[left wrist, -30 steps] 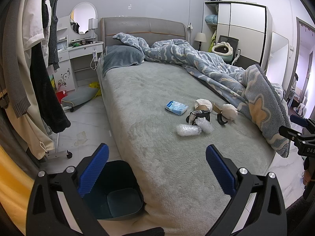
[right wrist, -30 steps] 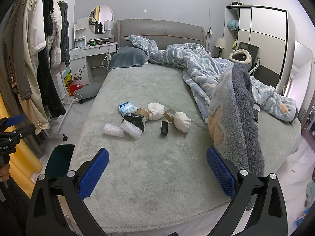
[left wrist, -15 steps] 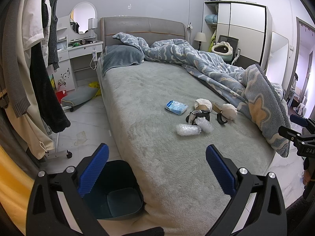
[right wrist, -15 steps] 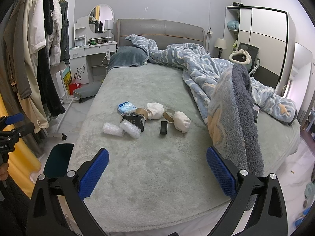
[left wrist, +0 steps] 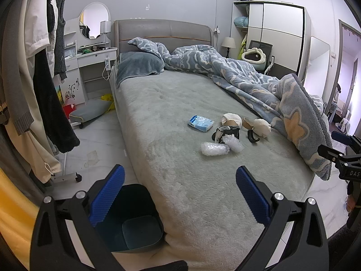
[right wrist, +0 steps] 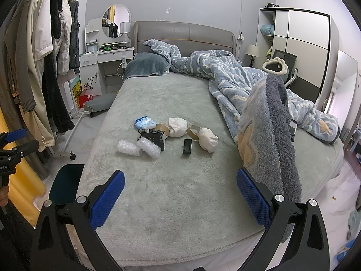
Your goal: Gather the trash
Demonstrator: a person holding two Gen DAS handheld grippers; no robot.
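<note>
Left gripper [left wrist: 180, 195] and right gripper [right wrist: 180, 197] are held spread, empty; trash [right wrist: 167, 135] is clustered on the bed [right wrist: 180, 192]; bin [left wrist: 133, 221] is set beside it

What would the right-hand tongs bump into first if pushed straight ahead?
Probably the bare grey bedspread: the open right tongs point at it, short of the trash pile, whose nearest piece looks like the bubble wrap. Depth is uncertain.
</note>
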